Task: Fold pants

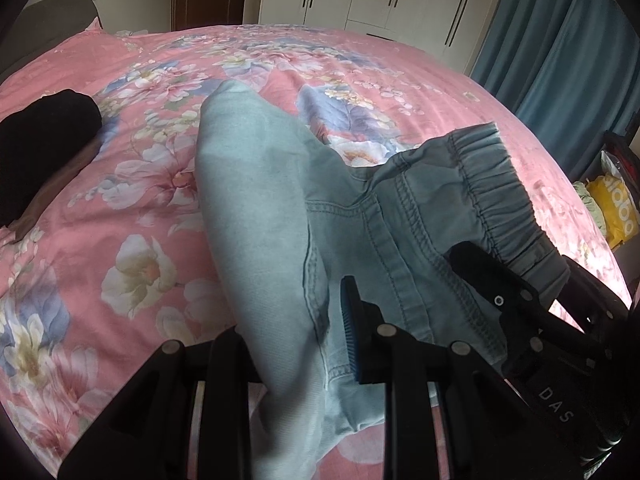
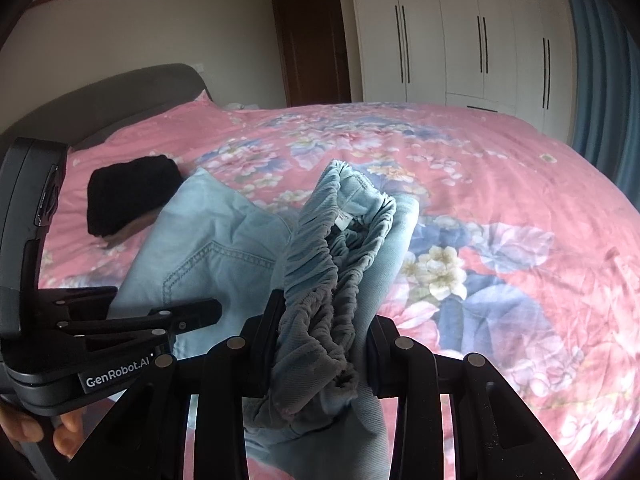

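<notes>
Light blue denim pants (image 1: 272, 200) with an elastic waistband (image 1: 492, 188) lie on a pink floral bedspread (image 1: 120, 216). My left gripper (image 1: 304, 340) is shut on the pants' fabric near the seat seam, which drapes between its fingers. My right gripper (image 2: 320, 344) is shut on the bunched elastic waistband (image 2: 320, 280) and holds it lifted above the bed. The right gripper also shows in the left wrist view (image 1: 532, 308) at the waistband's lower end. The left gripper shows in the right wrist view (image 2: 160, 324) beside the pants (image 2: 208, 248).
A black garment (image 1: 40, 140) lies on the bed at the left, also in the right wrist view (image 2: 132, 196). White wardrobes (image 2: 460, 40) and a blue curtain (image 1: 568, 56) stand behind the bed. A yellow bag (image 1: 612, 208) sits beside the bed at the right.
</notes>
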`<state>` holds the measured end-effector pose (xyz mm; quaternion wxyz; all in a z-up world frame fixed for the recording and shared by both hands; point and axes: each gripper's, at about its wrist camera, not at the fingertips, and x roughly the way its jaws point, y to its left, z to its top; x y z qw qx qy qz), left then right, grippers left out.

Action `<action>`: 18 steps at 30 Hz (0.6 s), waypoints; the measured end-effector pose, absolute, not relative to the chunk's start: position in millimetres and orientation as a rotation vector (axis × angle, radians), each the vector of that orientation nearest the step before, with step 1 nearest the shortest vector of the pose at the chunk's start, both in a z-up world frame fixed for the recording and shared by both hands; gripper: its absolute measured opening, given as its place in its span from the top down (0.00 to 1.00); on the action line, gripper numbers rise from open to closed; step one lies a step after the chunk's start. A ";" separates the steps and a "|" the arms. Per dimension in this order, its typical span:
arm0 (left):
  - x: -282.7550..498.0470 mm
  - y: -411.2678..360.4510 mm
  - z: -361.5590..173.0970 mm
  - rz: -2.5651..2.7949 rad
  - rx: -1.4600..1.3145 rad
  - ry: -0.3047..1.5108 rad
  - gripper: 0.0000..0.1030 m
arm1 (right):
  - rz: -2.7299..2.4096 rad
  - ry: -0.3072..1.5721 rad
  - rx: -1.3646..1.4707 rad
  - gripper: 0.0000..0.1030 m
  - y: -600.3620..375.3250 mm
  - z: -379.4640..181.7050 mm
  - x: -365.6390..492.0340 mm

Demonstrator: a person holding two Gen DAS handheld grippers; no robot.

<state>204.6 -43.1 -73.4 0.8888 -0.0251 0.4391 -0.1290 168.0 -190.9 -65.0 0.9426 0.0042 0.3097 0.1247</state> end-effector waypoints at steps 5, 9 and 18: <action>219.7 -43.2 -85.6 -0.262 -0.060 0.941 0.78 | 0.249 0.656 0.003 0.65 -188.4 -74.0 182.7; 229.4 -41.0 -95.3 -0.255 -0.064 0.965 0.78 | 0.248 0.678 0.008 0.65 -188.0 -82.1 191.6; 239.1 -30.6 -112.3 -0.212 -0.052 0.998 0.74 | 0.238 0.737 0.008 0.65 -196.6 -95.4 206.3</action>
